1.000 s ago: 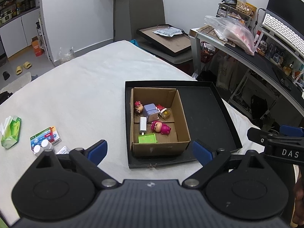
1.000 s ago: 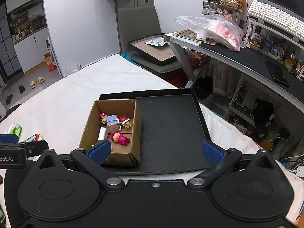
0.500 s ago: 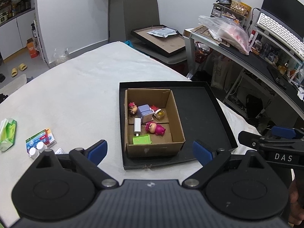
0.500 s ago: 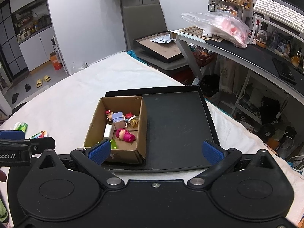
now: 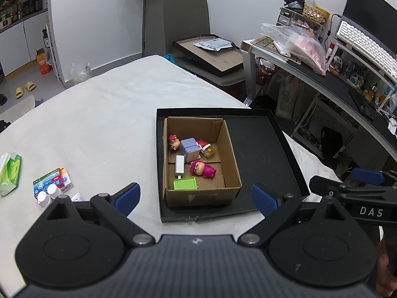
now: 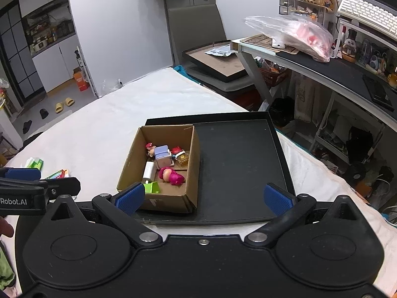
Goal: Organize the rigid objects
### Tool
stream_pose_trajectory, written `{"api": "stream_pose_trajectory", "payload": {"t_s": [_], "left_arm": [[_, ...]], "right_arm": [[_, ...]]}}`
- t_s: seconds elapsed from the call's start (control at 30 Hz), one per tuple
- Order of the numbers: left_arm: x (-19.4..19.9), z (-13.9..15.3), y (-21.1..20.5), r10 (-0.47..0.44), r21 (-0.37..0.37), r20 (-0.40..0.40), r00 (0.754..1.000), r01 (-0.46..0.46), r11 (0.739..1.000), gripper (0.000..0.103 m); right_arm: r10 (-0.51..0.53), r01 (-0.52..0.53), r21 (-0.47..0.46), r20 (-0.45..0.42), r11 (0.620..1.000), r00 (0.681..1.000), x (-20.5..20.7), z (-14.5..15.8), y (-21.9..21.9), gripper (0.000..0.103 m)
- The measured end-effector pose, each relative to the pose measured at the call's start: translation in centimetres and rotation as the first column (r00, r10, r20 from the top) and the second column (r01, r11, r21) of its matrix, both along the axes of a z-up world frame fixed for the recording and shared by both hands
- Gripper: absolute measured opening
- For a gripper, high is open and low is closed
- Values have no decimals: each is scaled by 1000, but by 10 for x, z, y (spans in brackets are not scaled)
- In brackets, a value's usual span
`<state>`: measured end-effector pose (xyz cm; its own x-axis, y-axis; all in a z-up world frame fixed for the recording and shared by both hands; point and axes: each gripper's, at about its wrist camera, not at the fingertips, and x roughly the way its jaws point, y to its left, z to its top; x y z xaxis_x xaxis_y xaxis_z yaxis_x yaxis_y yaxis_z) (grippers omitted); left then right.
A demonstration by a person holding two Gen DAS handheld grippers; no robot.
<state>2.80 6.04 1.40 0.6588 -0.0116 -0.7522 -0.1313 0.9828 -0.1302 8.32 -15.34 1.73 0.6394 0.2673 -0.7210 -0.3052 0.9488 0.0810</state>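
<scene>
An open cardboard box [image 5: 229,146] stands in the left part of a shallow black tray [image 5: 273,149] on the white-covered table. It holds a pink figure [image 5: 202,169], a green block [image 5: 185,183], a white charger [image 5: 179,164], a lilac box [image 5: 189,147] and other small toys. The box [image 6: 192,159] and tray [image 6: 238,168] also show in the right wrist view. My left gripper [image 5: 196,196] is open and empty, held above the tray's near edge. My right gripper [image 6: 203,196] is open and empty, just right of the left one.
On the cloth at the left lie a colourful packet [image 5: 53,178], two white bottles [image 5: 48,193] and a green tissue pack [image 5: 11,171]. A grey chair [image 5: 186,17] and a cluttered desk [image 5: 335,79] stand behind and to the right of the table.
Both grippers have drawn back and risen a little, so the box and tray look slightly farther off. Nothing on the table has moved. Both stay open.
</scene>
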Motion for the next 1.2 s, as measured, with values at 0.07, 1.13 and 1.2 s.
{"api": "stream_pose_trajectory", "payload": {"t_s": [0.07, 1.13, 1.2], "left_arm": [[0, 0, 1, -1, 2, -1, 1000, 1, 1000, 96], [8, -5, -5, -64, 15, 13, 998, 64, 998, 96], [10, -6, -5, -74, 10, 14, 997, 74, 997, 96]], "right_arm": [[2, -2, -3, 1, 1000, 1000, -1, 0, 1, 103], [-9, 8, -16, -13, 1000, 1000, 5, -6, 3, 103], [-12, 11, -19, -13, 1000, 1000, 7, -7, 3, 103]]}}
